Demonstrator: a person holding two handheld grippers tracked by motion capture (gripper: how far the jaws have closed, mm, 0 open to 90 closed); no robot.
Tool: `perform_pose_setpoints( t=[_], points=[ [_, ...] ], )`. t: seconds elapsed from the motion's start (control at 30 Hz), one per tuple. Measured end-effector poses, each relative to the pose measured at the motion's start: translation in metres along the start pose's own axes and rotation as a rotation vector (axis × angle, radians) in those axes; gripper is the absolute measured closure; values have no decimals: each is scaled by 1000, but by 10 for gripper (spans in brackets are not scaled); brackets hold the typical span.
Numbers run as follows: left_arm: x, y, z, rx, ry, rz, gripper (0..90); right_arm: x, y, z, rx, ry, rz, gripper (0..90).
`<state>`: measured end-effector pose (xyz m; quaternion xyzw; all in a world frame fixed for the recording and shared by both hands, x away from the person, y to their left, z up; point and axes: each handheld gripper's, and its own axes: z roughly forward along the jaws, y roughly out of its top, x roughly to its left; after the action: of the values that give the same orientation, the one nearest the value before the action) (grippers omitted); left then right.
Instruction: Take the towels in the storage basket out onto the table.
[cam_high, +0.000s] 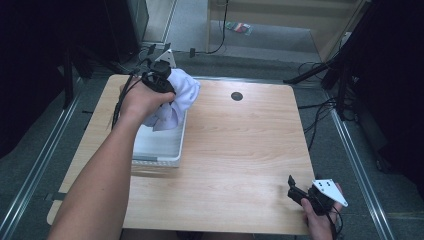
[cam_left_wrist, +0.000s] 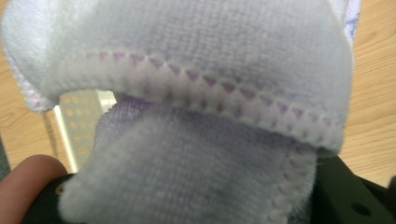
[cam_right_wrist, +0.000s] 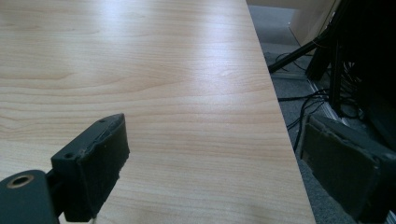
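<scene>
A pale lilac towel (cam_high: 176, 97) with a purple-stitched hem (cam_left_wrist: 224, 88) hangs bunched from my left gripper (cam_high: 160, 82), which is shut on it above the far end of a white plastic bin (cam_high: 159, 150). The cloth drapes over the bin's far rim. In the left gripper view the towel covers the jaws, and a fingertip (cam_left_wrist: 25, 186) shows at the bottom left. My right gripper (cam_high: 296, 186) rests at the table's near right corner, held by a hand. Its jaws stand wide open over bare wood, with one pad (cam_right_wrist: 95, 163) on the left and the other pad (cam_right_wrist: 345, 170) past the table's edge.
The wooden table (cam_high: 240, 150) has a round black cable hole (cam_high: 236, 96) near its far edge. Cables and dark stands crowd the floor to the right (cam_right_wrist: 322, 84) and at the back left. The bin's perforated wall (cam_left_wrist: 79, 126) shows beneath the towel.
</scene>
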<state>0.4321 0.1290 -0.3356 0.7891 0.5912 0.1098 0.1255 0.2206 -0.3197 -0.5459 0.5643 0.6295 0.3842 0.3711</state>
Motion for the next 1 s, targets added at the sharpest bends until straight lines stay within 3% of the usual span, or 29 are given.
perform_pose_setpoints(
  t=[0.4, 0.73, 1.0],
  points=[
    [-50, 20, 14, 3, -41, 63, 617, 0, 0, 0, -1, 5, -2, 80],
    [-81, 30, 28, 1, -74, 92, 616, 0, 0, 0, -1, 9, -1, 80],
    [-97, 33, 40, 9, -95, 99, 615, -1, 0, 0, -1, 11, 0, 80]
  ],
)
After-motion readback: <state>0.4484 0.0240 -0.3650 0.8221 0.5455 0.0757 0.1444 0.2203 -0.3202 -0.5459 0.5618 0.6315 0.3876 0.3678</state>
